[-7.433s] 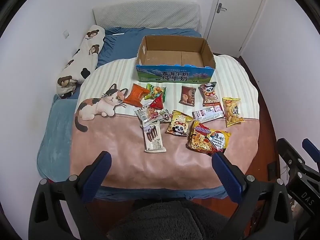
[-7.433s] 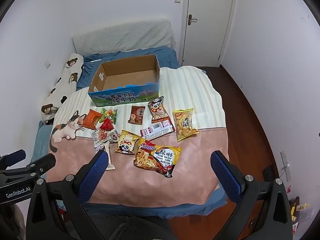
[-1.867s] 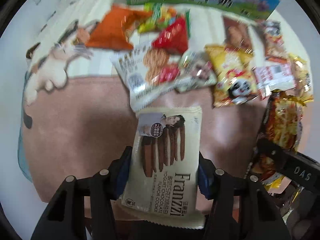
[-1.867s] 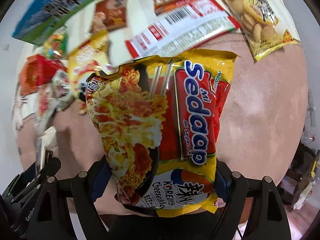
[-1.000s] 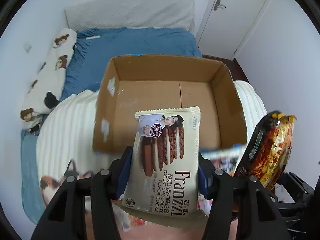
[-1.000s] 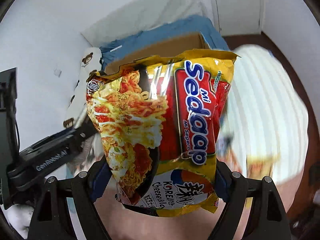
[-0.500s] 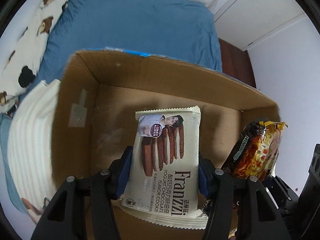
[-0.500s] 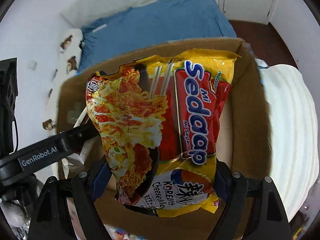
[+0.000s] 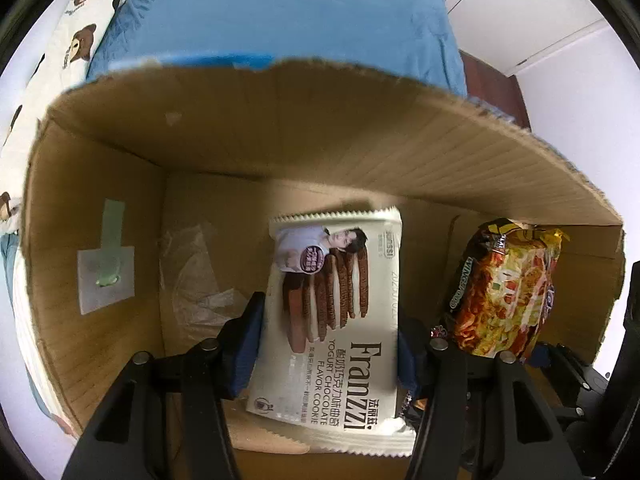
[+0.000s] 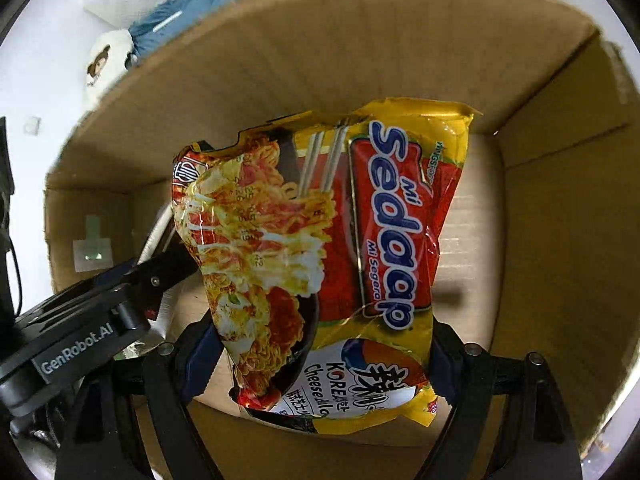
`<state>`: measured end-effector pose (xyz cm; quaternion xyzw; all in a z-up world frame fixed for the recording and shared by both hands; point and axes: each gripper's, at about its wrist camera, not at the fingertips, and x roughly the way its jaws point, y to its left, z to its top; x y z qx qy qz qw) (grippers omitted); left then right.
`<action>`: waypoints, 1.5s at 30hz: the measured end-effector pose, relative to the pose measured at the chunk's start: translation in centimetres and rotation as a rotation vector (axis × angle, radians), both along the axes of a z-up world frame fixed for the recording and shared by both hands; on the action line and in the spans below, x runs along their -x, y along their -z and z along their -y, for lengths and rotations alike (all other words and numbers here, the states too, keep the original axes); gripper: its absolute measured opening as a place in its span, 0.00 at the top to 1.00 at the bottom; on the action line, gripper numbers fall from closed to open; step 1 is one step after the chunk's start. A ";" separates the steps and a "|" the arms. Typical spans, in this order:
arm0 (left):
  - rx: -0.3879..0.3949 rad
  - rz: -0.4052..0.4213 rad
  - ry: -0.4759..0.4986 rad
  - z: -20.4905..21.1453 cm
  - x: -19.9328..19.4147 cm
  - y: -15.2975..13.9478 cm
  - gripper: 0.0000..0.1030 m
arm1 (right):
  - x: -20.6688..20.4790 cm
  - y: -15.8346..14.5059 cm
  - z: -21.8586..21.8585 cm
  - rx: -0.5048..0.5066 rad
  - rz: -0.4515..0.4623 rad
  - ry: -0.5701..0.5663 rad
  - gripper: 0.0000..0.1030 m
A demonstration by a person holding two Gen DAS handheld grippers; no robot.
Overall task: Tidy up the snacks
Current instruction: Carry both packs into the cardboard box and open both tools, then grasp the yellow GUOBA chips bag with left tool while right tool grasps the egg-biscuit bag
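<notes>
My left gripper [image 9: 328, 344] is shut on a white Franzzi cookie pack [image 9: 336, 312] and holds it inside the open cardboard box [image 9: 280, 128], just above the floor. My right gripper [image 10: 320, 356] is shut on a yellow and red Sedaap noodle pack [image 10: 332, 248] and holds it inside the same box [image 10: 560, 220], to the right of the cookie pack. The noodle pack also shows at the right of the left wrist view [image 9: 504, 288]. The left gripper's body shows at the lower left of the right wrist view [image 10: 80, 344].
The box has tall walls on all sides and a taped white patch [image 9: 104, 276] on its left wall. A clear plastic scrap [image 9: 196, 272] lies on the box floor. A blue bed [image 9: 280, 12] and a bear pillow [image 9: 76, 44] lie beyond the box.
Both grippers have moved forward and down into the box with their packs. The box walls now fill both views.
</notes>
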<state>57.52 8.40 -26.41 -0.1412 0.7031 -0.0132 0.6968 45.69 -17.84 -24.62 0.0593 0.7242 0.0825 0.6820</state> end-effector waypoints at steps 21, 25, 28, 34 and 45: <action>-0.061 0.116 0.041 1.7 2.9 -5.3 0.11 | 2.5 -3.9 0.1 0.027 0.055 -0.047 0.05; -0.101 0.176 0.030 1.3 4.5 -6.9 0.11 | 4.5 -5.8 0.4 0.045 0.127 -0.044 0.05; -0.113 0.222 0.017 1.0 6.0 -8.1 0.11 | 6.1 -7.9 0.7 0.050 0.173 -0.044 0.05; -0.152 0.333 0.017 0.8 9.1 -11.5 0.11 | 8.4 -11.0 0.9 0.080 0.268 -0.063 0.05; -0.168 0.467 0.024 0.9 15.2 -16.7 0.11 | 14.2 -15.1 0.0 0.059 0.384 -0.064 0.05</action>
